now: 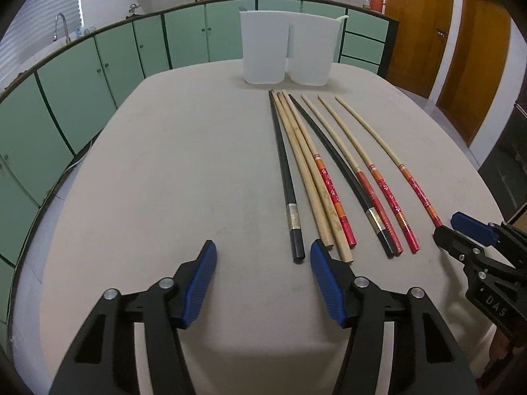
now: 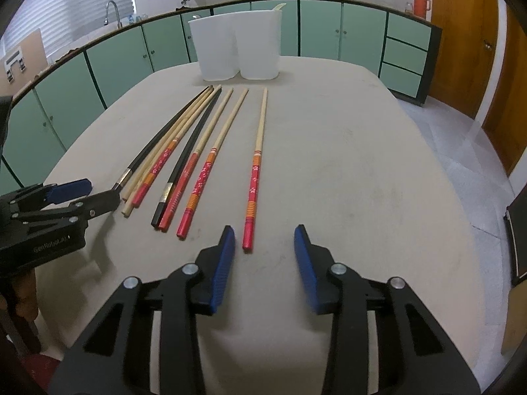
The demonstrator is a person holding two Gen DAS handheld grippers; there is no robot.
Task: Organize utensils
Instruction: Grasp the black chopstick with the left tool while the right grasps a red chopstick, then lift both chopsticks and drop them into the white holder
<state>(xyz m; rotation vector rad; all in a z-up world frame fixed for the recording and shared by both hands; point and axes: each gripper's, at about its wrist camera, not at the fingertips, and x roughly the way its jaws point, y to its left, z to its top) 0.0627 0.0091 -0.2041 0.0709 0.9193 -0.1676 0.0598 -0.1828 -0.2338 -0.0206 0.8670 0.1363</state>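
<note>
Chopsticks (image 1: pixel 332 177) lie fanned across the middle of my grey table (image 1: pixel 164 181), thin tips pointing far, thick ends near. I count two black ones, two plain wooden ones and four with red patterned handles (one red one (image 2: pixel 255 177) lies apart at the right). Beyond their tips, at the far edge, stands a white two-part holder (image 1: pixel 286 49). My left gripper (image 1: pixel 263 258) hangs near the left of the bunch, jaws fairly wide and empty, its right pad just beside the wooden ends. My right gripper (image 2: pixel 264 242) has its jaws parted more narrowly, holding nothing, the lone red handle's end just ahead of its left pad.
</note>
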